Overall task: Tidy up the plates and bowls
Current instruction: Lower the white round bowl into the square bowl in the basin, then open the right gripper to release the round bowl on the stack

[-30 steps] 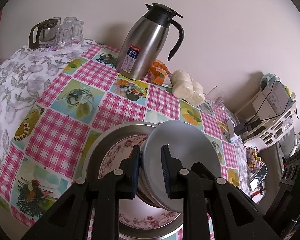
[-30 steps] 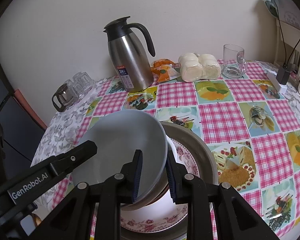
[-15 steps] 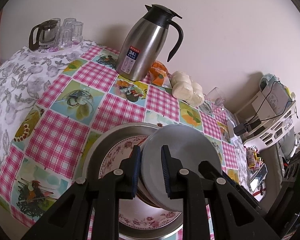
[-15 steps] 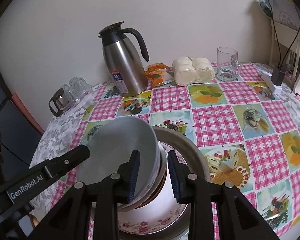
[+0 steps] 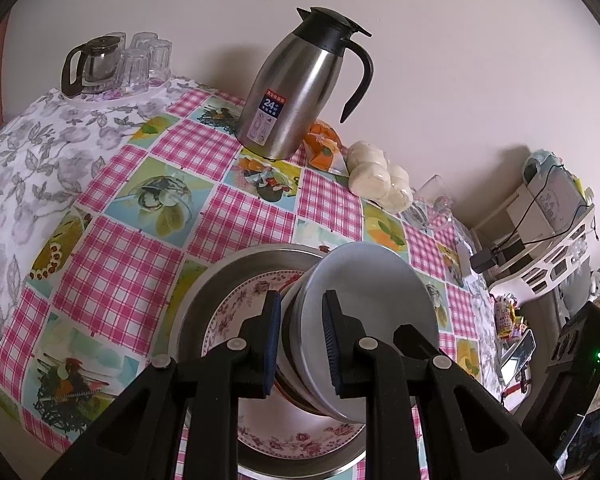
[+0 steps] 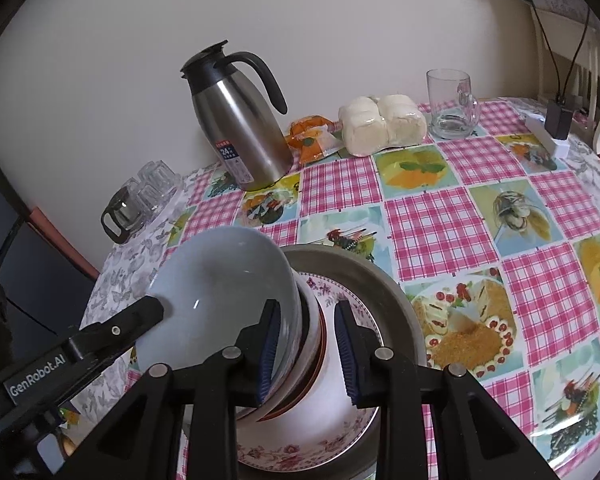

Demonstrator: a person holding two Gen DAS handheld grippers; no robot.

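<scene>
Our left tool (image 5: 300, 332) straddles the pale bowl's (image 5: 374, 300) rim, spread, not gripping. The bowl tops a bowl stack on the floral plate (image 6: 332, 446) mid-table. Our right tool (image 6: 306, 350), likewise released, flanks the stack.

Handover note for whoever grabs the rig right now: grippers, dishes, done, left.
Left gripper: open, fingers straddling the rim of the grey bowl, not clamped.
Right gripper: open, fingers on either side of the bowl stack, no clear contact.
Dishes: grey bowl sits on top of the nested bowls, which stand on the floral plate inside the metal basin on the table.
Done: plate and bowls are gathered in one stack.
Left: top bowl looks tilted, so probably seat it level, then back both grippers away. No other loose plates or bowls visible.
</scene>
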